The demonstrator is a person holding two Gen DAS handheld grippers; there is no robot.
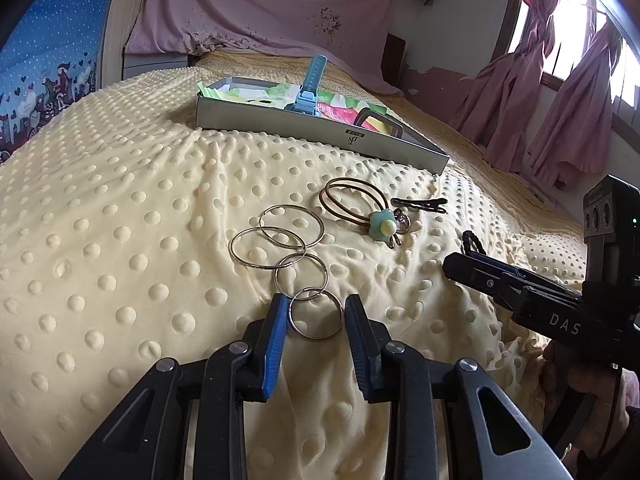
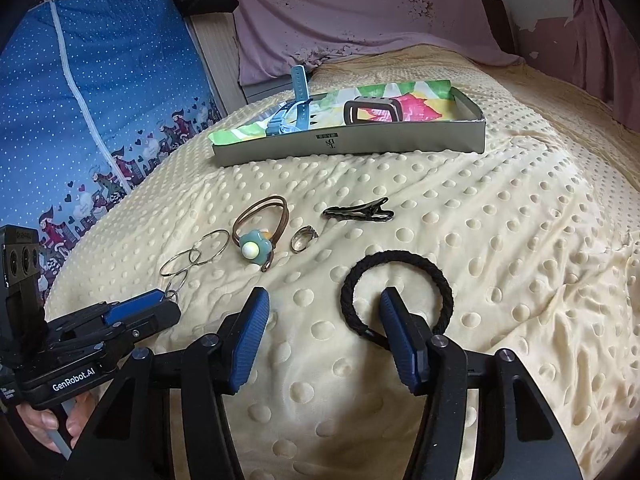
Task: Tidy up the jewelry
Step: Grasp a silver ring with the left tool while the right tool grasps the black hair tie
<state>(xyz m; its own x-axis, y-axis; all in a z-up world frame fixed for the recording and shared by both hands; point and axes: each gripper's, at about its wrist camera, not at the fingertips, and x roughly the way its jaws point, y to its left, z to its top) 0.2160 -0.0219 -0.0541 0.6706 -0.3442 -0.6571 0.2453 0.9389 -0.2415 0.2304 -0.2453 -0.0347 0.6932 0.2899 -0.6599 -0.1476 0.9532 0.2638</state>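
Observation:
Several linked metal hoops point(image 1: 280, 240) lie on the yellow dotted blanket point(image 1: 120, 240). My left gripper point(image 1: 316, 308) is open with the nearest hoop point(image 1: 316, 334) between its fingertips. The hoops also show in the right wrist view point(image 2: 196, 258). My right gripper point(image 2: 324, 300) is open; its right finger point(image 2: 396, 316) sits inside a black braided hair tie point(image 2: 436, 276). A brown hair tie with a blue flower point(image 2: 252, 246), a silver ring point(image 2: 301, 239) and a black hair clip point(image 2: 360, 212) lie further out. A grey box point(image 2: 360, 144) holds a blue watch point(image 2: 294, 116) and a grey band point(image 2: 372, 110).
A blue patterned panel point(image 2: 100, 100) stands at the left. A pink cloth point(image 2: 360, 12) hangs behind the bed. Pink curtains point(image 1: 560, 100) hang at the window on the right. The box has a colourful paper lining point(image 2: 400, 100).

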